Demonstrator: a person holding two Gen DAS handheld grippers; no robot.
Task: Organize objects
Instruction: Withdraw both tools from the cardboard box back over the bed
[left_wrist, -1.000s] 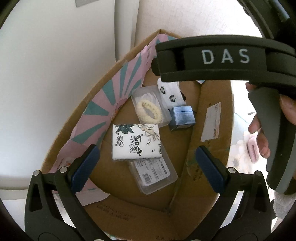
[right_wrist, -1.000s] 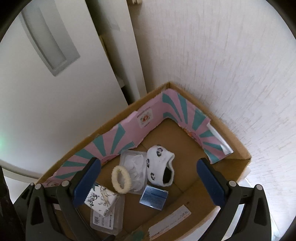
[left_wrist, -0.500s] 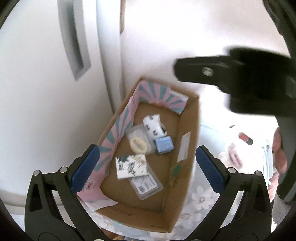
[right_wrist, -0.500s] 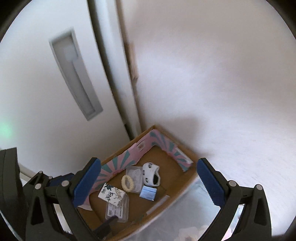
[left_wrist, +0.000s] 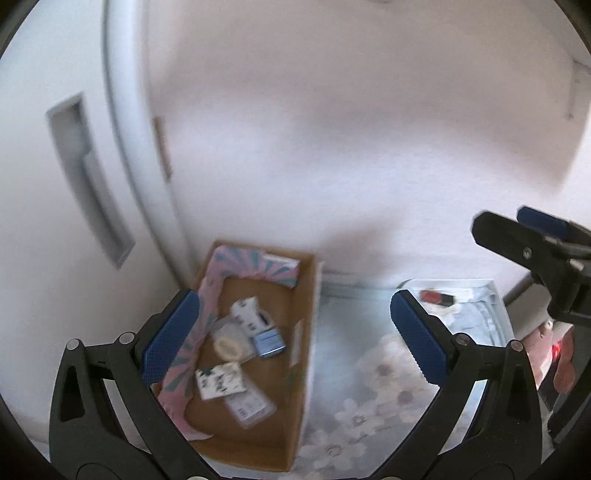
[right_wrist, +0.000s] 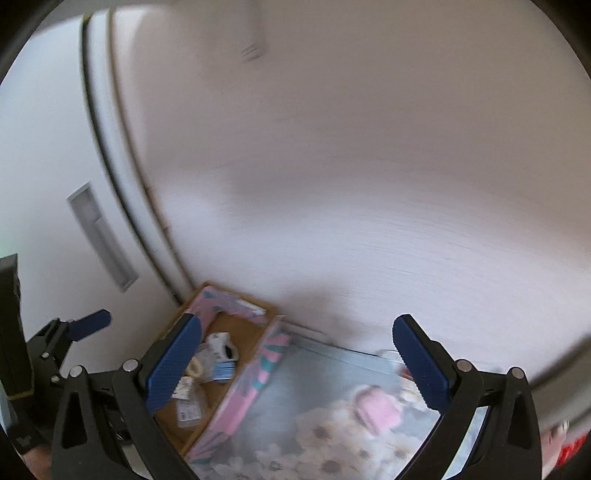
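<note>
A cardboard box (left_wrist: 303, 354) with pink and teal flaps stands against the wall, and it also shows in the right wrist view (right_wrist: 236, 398). Inside lie a patterned sock (left_wrist: 245, 314), a cream hair tie (left_wrist: 227, 347), a small blue box (left_wrist: 269, 341), a black-and-white printed pack (left_wrist: 219, 380) and a clear labelled case (left_wrist: 249, 408). My left gripper (left_wrist: 295, 339) is open and empty, high above the box. My right gripper (right_wrist: 295, 362) is open and empty, high above the floral cloth (right_wrist: 332, 424). Both views are blurred.
A floral cloth (left_wrist: 369, 398) covers the surface right of the box. A red object (left_wrist: 437, 297) lies at its far edge. A pink plush item (right_wrist: 376, 404) lies on the cloth. A white door with a recessed handle (left_wrist: 85, 177) is on the left.
Both grippers have pulled up and back from the box, which now looks much smaller. The views swung right, showing the floral cloth. Both grippers stayed open.
</note>
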